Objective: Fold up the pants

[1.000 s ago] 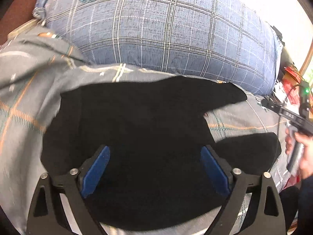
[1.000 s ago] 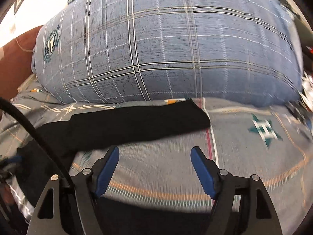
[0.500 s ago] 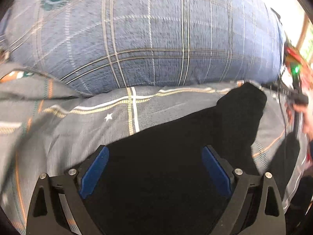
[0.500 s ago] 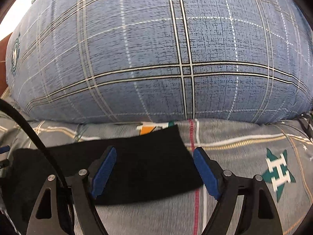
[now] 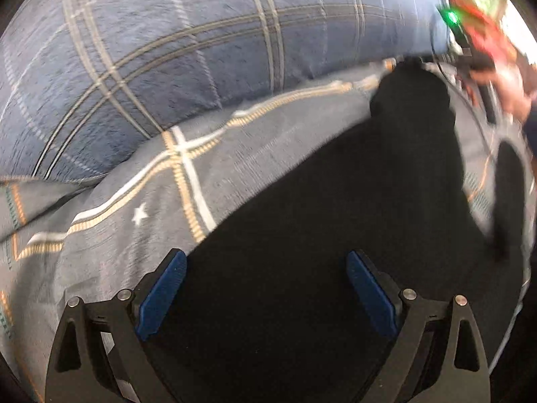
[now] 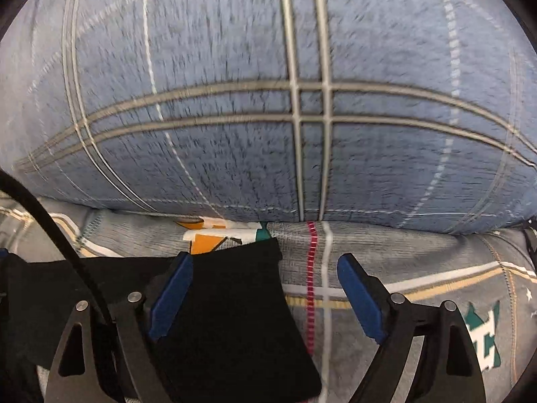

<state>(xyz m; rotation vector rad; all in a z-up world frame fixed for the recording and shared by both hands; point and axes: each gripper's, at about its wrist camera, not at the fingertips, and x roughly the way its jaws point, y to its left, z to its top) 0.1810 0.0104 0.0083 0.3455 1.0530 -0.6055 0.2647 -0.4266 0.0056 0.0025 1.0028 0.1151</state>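
Black pants (image 5: 319,235) lie spread on a grey patterned bedsheet (image 5: 134,235). My left gripper (image 5: 265,258) hangs open over their broad part, its left pad near the diagonal cloth edge, with nothing pinched. One leg runs up and to the right, toward a blurred hand (image 5: 510,97) holding the other gripper. In the right wrist view the end of the pants leg (image 6: 235,302) lies beneath my right gripper (image 6: 265,260), closer to the left pad. Its jaws are opening and the pads do not press on the cloth.
A big blue plaid pillow (image 6: 268,100) fills the far side just behind the pants, also seen as the pillow (image 5: 201,67) in the left wrist view. The bedsheet (image 6: 402,268) stretches right of the leg end. A black cable (image 6: 50,221) crosses the left.
Both grippers moved forward and down toward the pillow. The left view rolled, so the pants' edge now runs diagonally. The right gripper came over the leg end and its jaws widened a little.
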